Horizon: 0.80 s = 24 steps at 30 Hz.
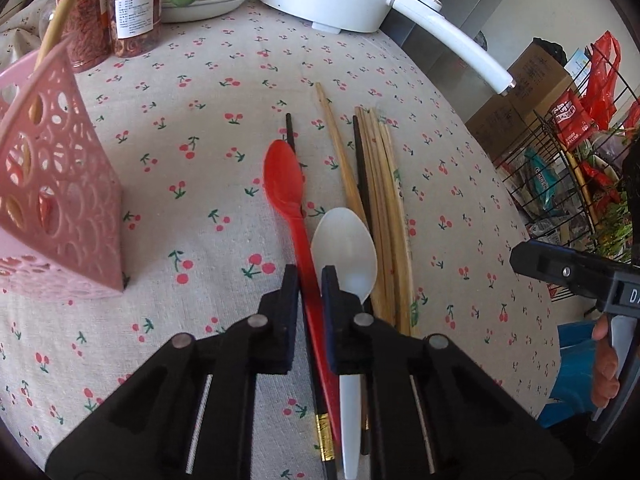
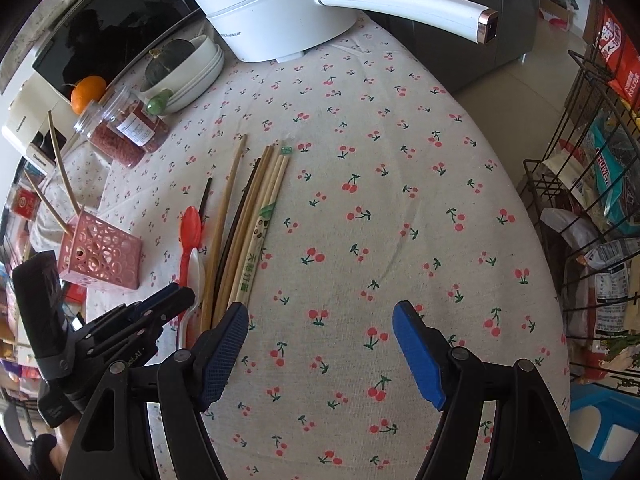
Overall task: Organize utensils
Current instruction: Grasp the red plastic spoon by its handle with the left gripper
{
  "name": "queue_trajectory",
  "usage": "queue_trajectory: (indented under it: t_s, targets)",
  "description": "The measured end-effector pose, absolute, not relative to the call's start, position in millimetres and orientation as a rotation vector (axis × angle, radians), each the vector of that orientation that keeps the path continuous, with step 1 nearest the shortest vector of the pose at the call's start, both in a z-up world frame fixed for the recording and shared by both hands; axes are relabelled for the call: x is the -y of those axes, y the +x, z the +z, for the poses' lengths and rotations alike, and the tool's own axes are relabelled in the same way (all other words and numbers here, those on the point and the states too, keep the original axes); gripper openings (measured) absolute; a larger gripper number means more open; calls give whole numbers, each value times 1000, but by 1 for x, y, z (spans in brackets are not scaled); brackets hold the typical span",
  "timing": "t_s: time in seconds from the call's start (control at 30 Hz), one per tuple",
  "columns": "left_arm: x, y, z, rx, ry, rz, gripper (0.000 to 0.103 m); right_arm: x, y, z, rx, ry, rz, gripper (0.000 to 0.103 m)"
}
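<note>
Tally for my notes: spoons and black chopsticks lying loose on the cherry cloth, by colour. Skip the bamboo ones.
red spoon: 1
white spoon: 1
black chopsticks: 2
Total: 4

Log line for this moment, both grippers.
left gripper: shut on red spoon handle | right gripper: open, empty, above tablecloth | pink basket: holds chopsticks | loose chopsticks: on table
</note>
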<state>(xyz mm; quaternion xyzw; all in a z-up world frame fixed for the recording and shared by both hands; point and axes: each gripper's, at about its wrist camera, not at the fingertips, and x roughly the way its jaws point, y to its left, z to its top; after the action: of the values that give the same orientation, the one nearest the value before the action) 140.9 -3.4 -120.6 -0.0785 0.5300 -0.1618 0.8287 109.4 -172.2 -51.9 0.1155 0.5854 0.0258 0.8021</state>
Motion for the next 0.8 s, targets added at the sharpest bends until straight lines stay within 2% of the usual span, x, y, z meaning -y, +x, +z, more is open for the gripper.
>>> queue_trajectory:
  t_s: [0.1,0.33,0.7,0.73,0.77,0.8]
  targets:
    - [-2,140,-117,-1128,-182,-350,4,172,110,-53,-1257,245,54,76]
    - [-19,121,-101,-1123,-200,-366,4,169,108,-51,-1260,264,62,76]
    - [-47,83,-119,-1294,-101,-309,4,151,105,-50,-1272,256,99,76]
    - [-46,81,-118,-1290,-75,-307,10,150,105,-50,-1274,255,101,76]
    - [-46,80,-116,-1278,-55,-303,22,148,106,-50,-1276,254,105,76]
    - [-47,81,-113,-1263,-41,-292,29,147,106,-51,-1278,253,109,76]
